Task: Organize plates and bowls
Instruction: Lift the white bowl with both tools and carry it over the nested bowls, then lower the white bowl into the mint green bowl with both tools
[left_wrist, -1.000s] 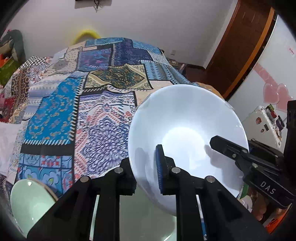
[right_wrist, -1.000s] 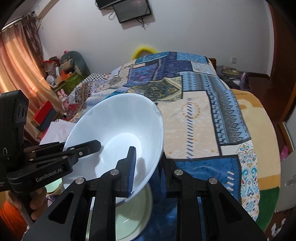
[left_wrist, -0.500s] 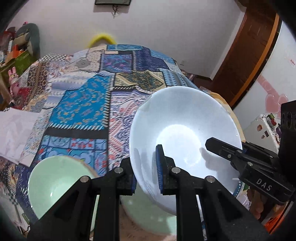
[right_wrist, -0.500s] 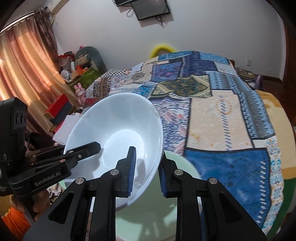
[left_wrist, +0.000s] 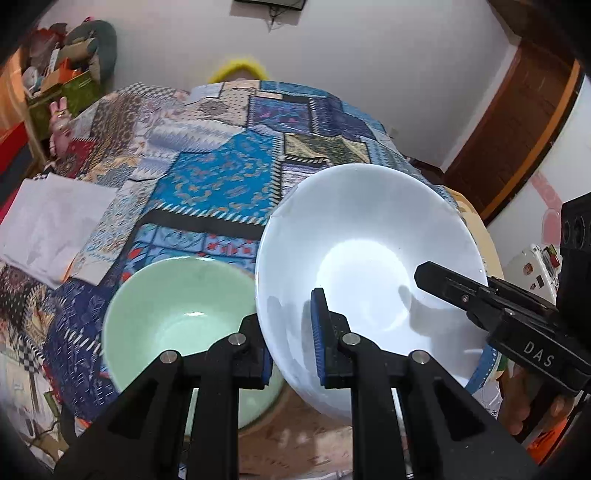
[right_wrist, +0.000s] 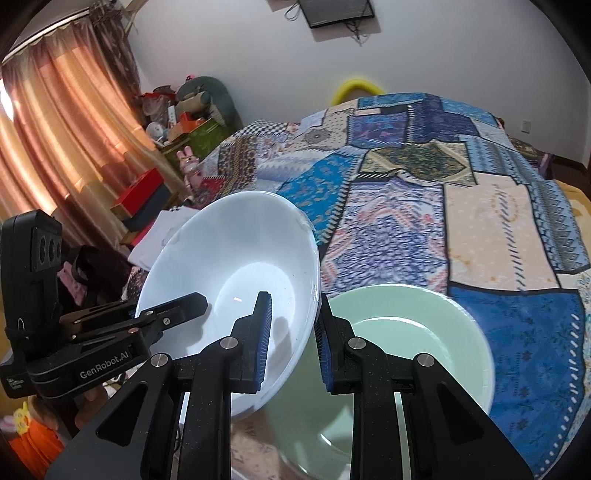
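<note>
White bowl (left_wrist: 365, 258): carried nearer the bed's foot, less steeply tilted.
Green bowl (left_wrist: 177, 314): was a sliver at frame edge, now fully visible beside and below white bowl.

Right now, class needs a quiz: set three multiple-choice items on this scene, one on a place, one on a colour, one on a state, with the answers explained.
1. Where do the left gripper and right gripper grip the white bowl?
A. its rim
B. its underside
C. nowhere

2. What colour is the other bowl?
A. red
B. pale green
C. black

3. How is the white bowl held?
A. upside down
B. flat on the quilt
C. tilted, raised

Answers: 1 A, each gripper has one finger inside and one outside the wall; 2 B, its inside shows pale green; 3 C, its opening leans toward the cameras, above the green bowl.
</note>
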